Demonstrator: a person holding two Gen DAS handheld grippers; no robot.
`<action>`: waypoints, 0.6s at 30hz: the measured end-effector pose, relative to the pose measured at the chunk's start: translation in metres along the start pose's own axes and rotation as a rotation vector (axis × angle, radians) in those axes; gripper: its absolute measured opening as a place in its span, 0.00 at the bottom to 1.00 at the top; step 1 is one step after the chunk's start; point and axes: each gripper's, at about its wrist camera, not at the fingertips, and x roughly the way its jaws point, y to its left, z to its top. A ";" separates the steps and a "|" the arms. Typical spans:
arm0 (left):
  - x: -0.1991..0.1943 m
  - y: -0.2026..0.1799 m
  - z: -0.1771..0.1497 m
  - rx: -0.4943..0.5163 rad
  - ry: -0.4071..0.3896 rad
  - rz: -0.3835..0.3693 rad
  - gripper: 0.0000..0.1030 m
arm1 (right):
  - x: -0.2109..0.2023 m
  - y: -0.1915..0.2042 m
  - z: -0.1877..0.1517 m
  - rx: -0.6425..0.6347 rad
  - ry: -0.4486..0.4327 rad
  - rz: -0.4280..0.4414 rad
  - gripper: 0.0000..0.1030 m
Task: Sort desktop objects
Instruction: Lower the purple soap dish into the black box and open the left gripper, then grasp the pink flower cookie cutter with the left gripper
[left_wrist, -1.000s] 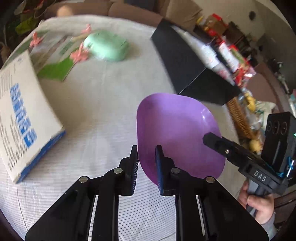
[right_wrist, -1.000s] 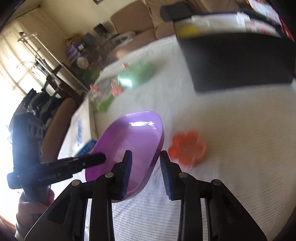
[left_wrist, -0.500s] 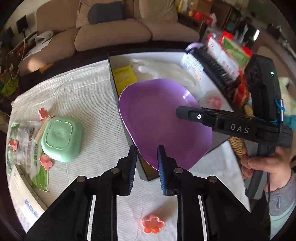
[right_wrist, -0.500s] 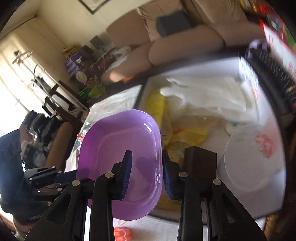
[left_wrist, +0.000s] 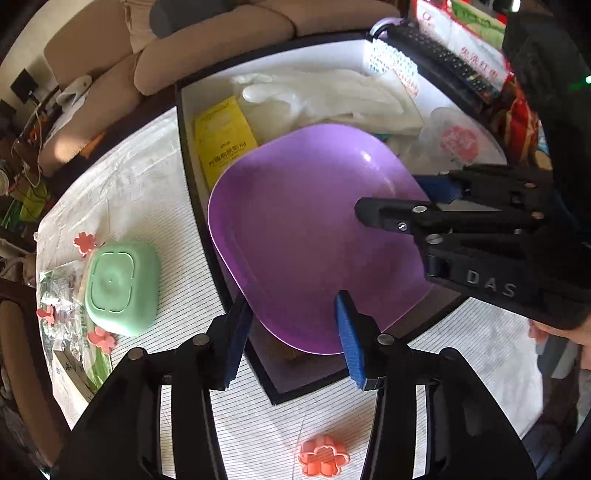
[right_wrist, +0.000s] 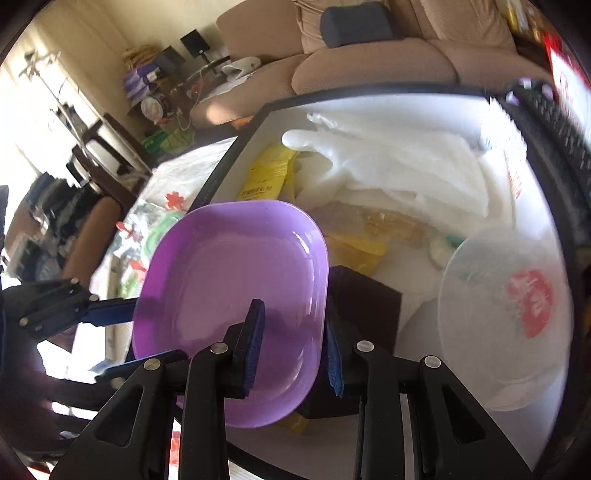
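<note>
Since half a second ago both grippers have opened, and the purple plate now sits lower, inside the black box. The left gripper has its two blue-padded fingers spread wide, one on each side of the near edge of the plate, and they do not press it. The right gripper is also parted: its left finger lies over the inside of the plate and its right finger stands just outside the rim, with a gap on both sides, so it does not clamp the plate.

The plate lies straight ahead of both grippers, over other things in the box. Beyond it, further from the left gripper, are a yellow packet and a white glove. To the right of the plate, seen from the right gripper, rests a clear lid with a red print.

On the white tablecloth, to the left of the left gripper, stands a green soap box with small pink flowers near it. Just below the left gripper lies one orange flower.
</note>
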 end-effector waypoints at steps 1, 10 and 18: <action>-0.002 0.002 0.002 -0.010 0.010 -0.017 0.41 | 0.002 0.002 0.002 -0.011 0.008 -0.020 0.29; -0.044 0.030 0.005 -0.098 -0.085 -0.051 0.58 | 0.010 0.020 -0.008 -0.163 0.116 -0.268 0.20; -0.029 0.020 0.019 -0.092 -0.056 -0.064 0.58 | 0.006 0.012 -0.010 -0.045 0.126 -0.096 0.23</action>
